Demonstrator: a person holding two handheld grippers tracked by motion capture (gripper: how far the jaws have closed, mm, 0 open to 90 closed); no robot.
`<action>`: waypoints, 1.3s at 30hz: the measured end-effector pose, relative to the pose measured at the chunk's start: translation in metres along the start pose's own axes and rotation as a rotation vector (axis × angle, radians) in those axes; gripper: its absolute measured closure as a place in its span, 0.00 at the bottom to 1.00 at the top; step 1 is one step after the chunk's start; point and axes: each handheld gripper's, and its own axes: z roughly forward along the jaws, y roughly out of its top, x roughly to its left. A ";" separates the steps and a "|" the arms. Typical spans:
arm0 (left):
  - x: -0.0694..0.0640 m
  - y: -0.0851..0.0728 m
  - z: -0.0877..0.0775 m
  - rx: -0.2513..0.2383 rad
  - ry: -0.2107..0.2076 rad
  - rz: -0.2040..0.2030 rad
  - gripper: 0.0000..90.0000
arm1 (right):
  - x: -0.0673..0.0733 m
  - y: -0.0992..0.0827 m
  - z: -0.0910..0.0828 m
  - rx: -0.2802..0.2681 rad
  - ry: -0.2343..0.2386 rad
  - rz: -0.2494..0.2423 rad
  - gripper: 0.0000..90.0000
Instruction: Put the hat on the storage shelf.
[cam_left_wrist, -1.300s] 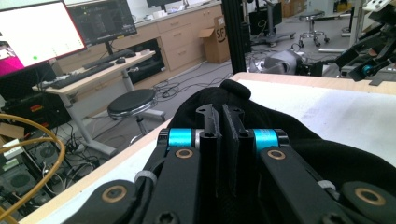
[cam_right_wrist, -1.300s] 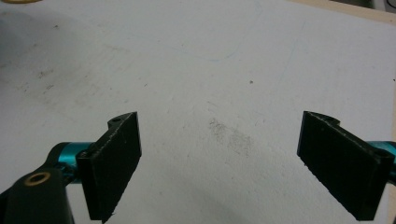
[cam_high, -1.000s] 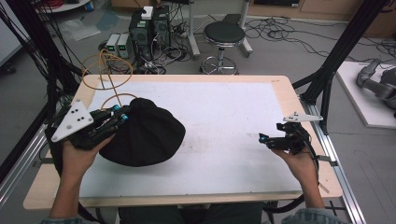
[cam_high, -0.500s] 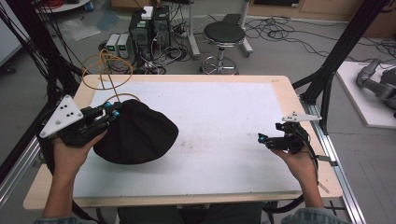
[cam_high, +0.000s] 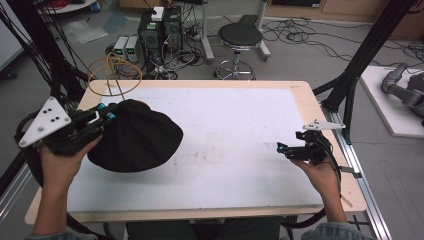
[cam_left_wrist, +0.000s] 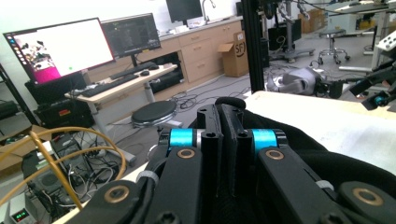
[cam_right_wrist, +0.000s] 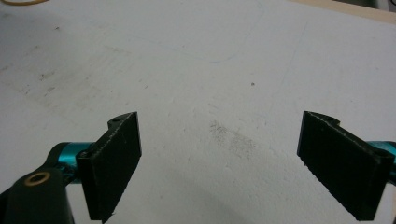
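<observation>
A black fabric item (cam_high: 135, 137), rounded like a soft cap, lies at the left of the white table mat (cam_high: 240, 135). My left gripper (cam_high: 107, 112) is at its upper left edge with the jaws pressed together on the fabric, lifting that edge a little. In the left gripper view the two black jaws (cam_left_wrist: 223, 116) stand closed, with black fabric (cam_left_wrist: 327, 158) bunched around and behind them. Near the table's right edge, my right gripper (cam_high: 281, 148) is held low and open. Its jaws (cam_right_wrist: 219, 163) stand wide apart over bare mat with nothing between them.
An orange cable loop (cam_high: 112, 75) hangs over the table's far left corner. Behind the table stand a round stool (cam_high: 240, 37) and computer boxes (cam_high: 160, 30) among floor cables. Black frame posts (cam_high: 360, 70) rise at both sides.
My left gripper has moved left and slightly up, drawing the black fabric's edge with it, so the fabric has shifted left. The right gripper has not moved.
</observation>
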 end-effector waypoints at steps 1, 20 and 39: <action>0.001 0.002 -0.002 -0.003 0.004 0.000 0.96 | 0.000 0.000 0.000 0.001 0.001 0.001 0.15; 0.016 0.041 -0.028 -0.033 0.068 0.016 0.96 | -0.001 0.000 -0.001 -0.002 0.001 0.007 0.15; 0.045 0.070 -0.018 -0.054 0.124 0.033 0.96 | -0.003 0.000 -0.003 -0.009 -0.004 0.010 0.15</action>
